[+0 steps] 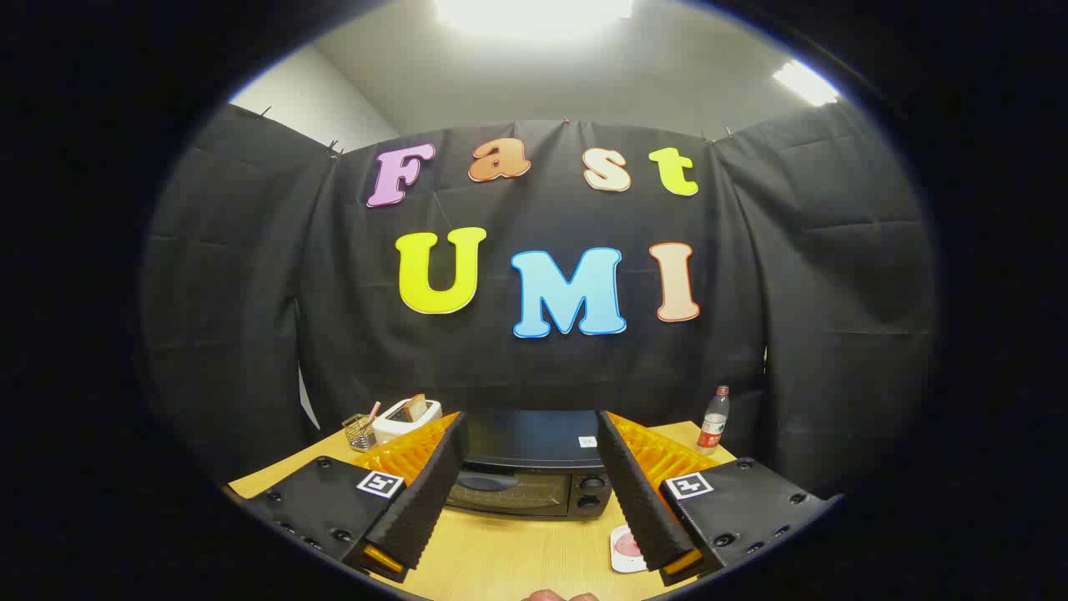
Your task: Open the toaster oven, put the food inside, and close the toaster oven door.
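Observation:
A black toaster oven (527,467) stands on the wooden table (517,555) beyond my fingers, its door closed and its knobs on the right side. My gripper (529,430) is open, held above the table, with the oven seen through the wide gap between the two fingers. A small white plate with pinkish food (623,548) lies on the table beside the right finger, partly hidden by it. Nothing is between the fingers.
A white pop-up toaster (406,417) with a slice in it and a small wire basket (360,431) stand behind the left finger. A plastic bottle with a red label (713,421) stands at the table's back right. Black cloth walls close the booth.

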The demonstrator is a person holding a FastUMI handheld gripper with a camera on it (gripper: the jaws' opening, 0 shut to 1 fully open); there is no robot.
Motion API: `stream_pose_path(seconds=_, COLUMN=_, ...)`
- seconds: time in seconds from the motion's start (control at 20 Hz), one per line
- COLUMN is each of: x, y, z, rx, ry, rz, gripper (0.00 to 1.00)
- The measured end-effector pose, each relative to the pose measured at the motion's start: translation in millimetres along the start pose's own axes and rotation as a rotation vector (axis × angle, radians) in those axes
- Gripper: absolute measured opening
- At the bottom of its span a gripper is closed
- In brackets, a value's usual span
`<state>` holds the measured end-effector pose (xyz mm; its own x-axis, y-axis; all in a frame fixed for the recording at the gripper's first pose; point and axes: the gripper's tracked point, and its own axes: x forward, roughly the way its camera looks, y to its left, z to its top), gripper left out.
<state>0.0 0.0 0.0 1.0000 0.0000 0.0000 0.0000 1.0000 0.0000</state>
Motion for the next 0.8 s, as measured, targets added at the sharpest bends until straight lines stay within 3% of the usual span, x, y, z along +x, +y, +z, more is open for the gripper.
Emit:
stream_pose_path(seconds=0.3, x=1.6, y=-15.4, z=-6.5, rx=0.006, ry=0.022, rz=-0.044, gripper=0.98)
stream_pose_path(seconds=0.8, x=4.4, y=-11.2, z=-14.1, rx=-0.005, ry=0.045, rz=-0.022, gripper=0.98)
